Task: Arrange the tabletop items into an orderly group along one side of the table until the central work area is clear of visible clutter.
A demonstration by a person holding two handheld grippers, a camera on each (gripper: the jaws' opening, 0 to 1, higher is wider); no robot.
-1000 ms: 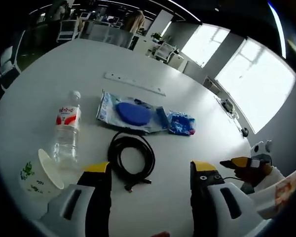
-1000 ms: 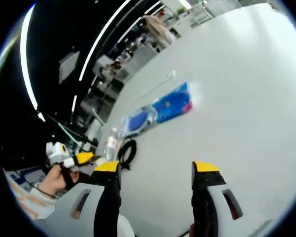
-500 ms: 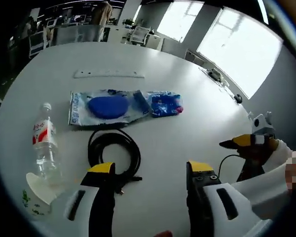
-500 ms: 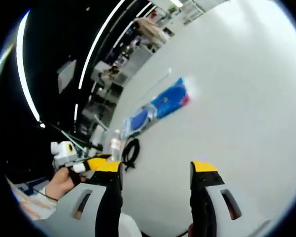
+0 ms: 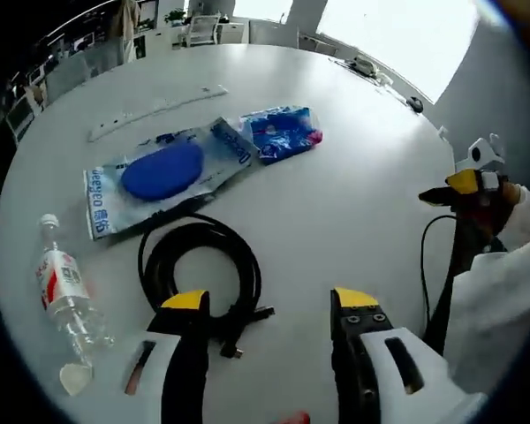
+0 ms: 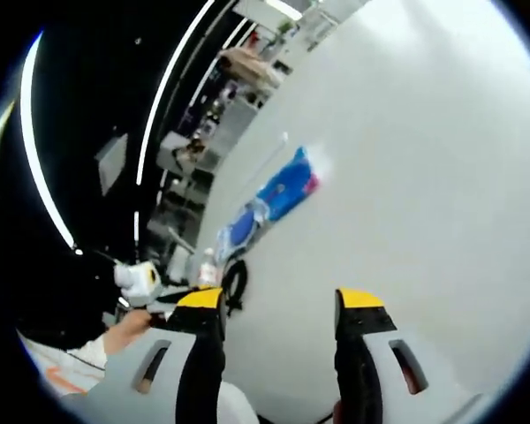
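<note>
While the left gripper [image 5: 267, 305] hangs above the near part of the white table [image 5: 353, 203], its two yellow-tipped jaws stand apart with nothing between them. Left gripper view: one coiled black cable [image 5: 200, 269] lies just beyond the jaws, its plug end close to the left jaw. One water bottle [image 5: 64, 296] lies on its side at the near left, cap pointing far; whether it holds liquid cannot be told. A bit of a white paper cup [image 5: 74, 378] shows by the bottle's base. One clear packet with a blue disc [image 5: 163, 171] sits beyond the cable, one smaller blue packet [image 5: 280, 132] touching its right end. One long white strip [image 5: 157, 109] lies farther off. At right, a sleeved hand [image 5: 505, 205] holds the other tool above the table edge.

Right gripper view: right gripper [image 6: 280, 302] tilted over bare table, jaws apart, holding nothing. Far left, small: the two packets, bottle and cable grouped together. A hand [image 6: 129, 329] holds the left tool at lower left.
</note>
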